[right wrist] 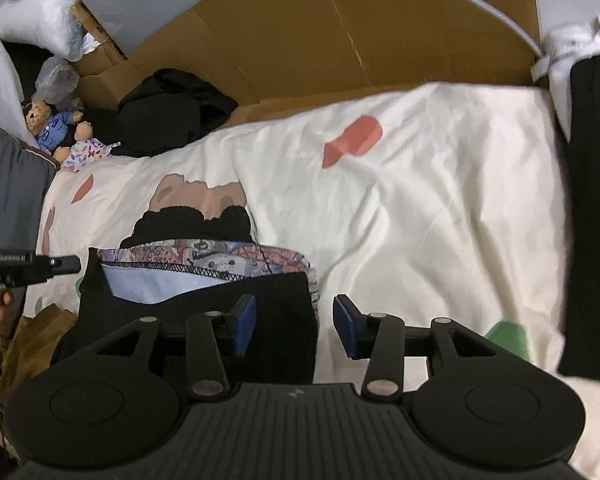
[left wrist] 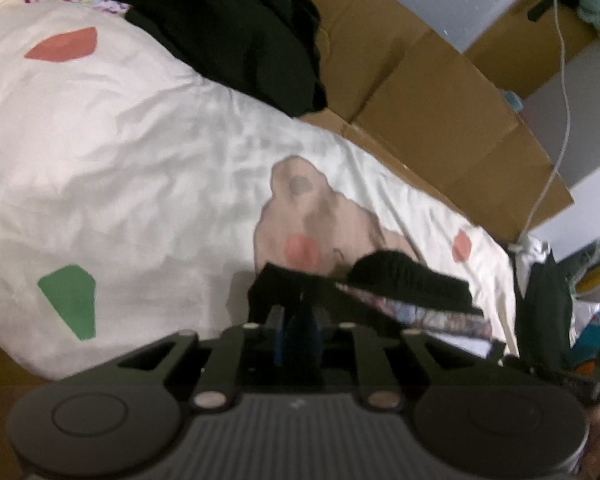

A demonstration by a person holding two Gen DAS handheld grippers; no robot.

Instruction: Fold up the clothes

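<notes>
left gripper [left wrist: 296, 320] pinches garment [right wrist: 204, 312] edge (right gripper [right wrist: 294, 326] agape)

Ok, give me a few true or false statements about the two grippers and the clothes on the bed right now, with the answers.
1. The right gripper is clamped on the garment. False: its blue pads stand apart, above the black garment.
2. The left gripper is shut on black fabric. True.
3. The garment shows a patterned lining. True.
4. The bedsheet is plain grey. False: it is cream, with a bear print and red and green patches.
5. A pile of dark clothes lies at the far edge of the bed, by the cardboard. True.
</notes>
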